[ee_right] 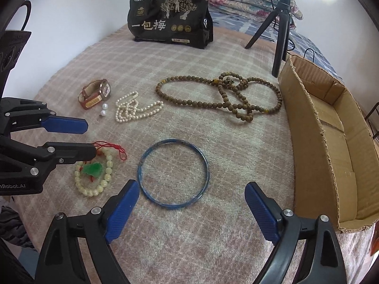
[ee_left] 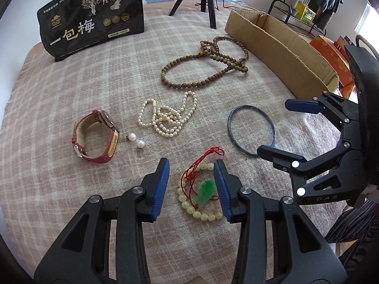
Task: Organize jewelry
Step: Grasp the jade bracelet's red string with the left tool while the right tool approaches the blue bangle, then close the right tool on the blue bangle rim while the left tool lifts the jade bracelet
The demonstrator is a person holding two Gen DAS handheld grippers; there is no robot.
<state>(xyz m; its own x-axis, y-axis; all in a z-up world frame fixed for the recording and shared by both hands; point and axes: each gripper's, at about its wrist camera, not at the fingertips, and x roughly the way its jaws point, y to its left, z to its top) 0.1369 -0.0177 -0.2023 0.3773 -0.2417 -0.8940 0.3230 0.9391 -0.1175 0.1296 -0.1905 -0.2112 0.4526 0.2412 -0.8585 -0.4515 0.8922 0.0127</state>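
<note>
Left wrist view: left gripper (ee_left: 191, 168) hung partly open over the pale bead bracelet (ee_left: 197, 203) with its green pendant (ee_left: 205, 191) and red cord (ee_left: 208, 156), pads astride the bracelet's far part, not visibly pressing on anything. Lay flat on the checked blanket (ee_left: 71, 90) of the bed. Beyond: red-strapped watch (ee_left: 94, 139), two pearl earrings (ee_left: 135, 140), pearl strand (ee_left: 165, 118), brown bead necklace (ee_left: 208, 64), cardboard box (ee_left: 279, 47) at the far right.

Right wrist view: right gripper (ee_right: 191, 194) stood wide open, nothing between the pads, poised at the near edge of the blue bangle (ee_right: 174, 174). Bangle rested flat, between the bracelet and the box.

Likely trouble, as a judgement: could snag only the loose cord and leave the beads dangling or dropped, since the strand is limp. Could push the thin bangle into the soft blanket or skid it aside, being flat and hard to get under. Could also bump the two grippers together, working so near each other.
</note>
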